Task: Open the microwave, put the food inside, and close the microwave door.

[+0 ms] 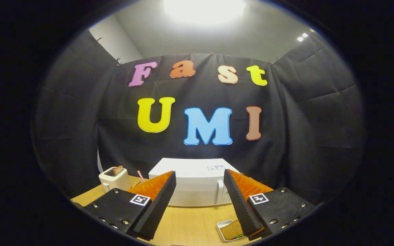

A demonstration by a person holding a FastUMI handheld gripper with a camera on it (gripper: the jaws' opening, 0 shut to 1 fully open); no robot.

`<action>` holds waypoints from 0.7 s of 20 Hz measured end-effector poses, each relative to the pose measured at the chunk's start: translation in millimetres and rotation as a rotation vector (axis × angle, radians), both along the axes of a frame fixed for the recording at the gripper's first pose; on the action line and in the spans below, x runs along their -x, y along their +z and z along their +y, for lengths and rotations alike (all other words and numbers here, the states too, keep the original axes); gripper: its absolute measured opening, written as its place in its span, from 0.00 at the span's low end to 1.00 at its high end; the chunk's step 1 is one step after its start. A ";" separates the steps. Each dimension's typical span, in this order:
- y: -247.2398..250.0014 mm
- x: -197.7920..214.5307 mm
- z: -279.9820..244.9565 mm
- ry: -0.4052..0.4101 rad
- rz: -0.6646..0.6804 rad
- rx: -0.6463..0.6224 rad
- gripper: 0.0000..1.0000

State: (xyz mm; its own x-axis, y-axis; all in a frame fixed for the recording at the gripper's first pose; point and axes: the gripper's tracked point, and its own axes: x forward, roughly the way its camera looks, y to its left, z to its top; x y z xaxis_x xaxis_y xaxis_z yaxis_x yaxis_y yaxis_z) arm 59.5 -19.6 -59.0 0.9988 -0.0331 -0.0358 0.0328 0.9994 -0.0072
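Note:
A white microwave (193, 184) stands on the wooden table beyond my fingers, with its door shut and a vertical handle (219, 192) near its right side. A small white tray with brown food (230, 230) lies on the table close in, beside my right finger and partly hidden by it. My gripper (199, 177) is open, held above the table with nothing between its fingers, some way short of the microwave.
A white toaster (115, 178) with a slice of bread in its slot stands left of the microwave. A thin pink stick (140, 176) pokes up between the two. The wooden table (190, 225) runs under the fingers.

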 end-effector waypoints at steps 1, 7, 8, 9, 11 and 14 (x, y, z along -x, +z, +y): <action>-8.6 -8.9 -3.3 -0.003 0.009 -0.008 0.90; -63.1 -76.2 -31.1 -0.022 0.021 -0.031 0.90; -73.9 -88.8 -36.2 -0.026 0.026 -0.024 0.90; -88.1 -103.0 -42.3 -0.033 0.037 -0.014 0.90; -109.7 -126.3 -46.4 -0.019 0.057 -0.014 0.90; -138.5 -160.0 -62.5 -0.034 0.070 0.004 0.90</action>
State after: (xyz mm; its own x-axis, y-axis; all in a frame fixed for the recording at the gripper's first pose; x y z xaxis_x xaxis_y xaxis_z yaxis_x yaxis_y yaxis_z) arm 219.5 -82.1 -197.6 0.9922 -0.0667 -0.1051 0.0656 0.9977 -0.0143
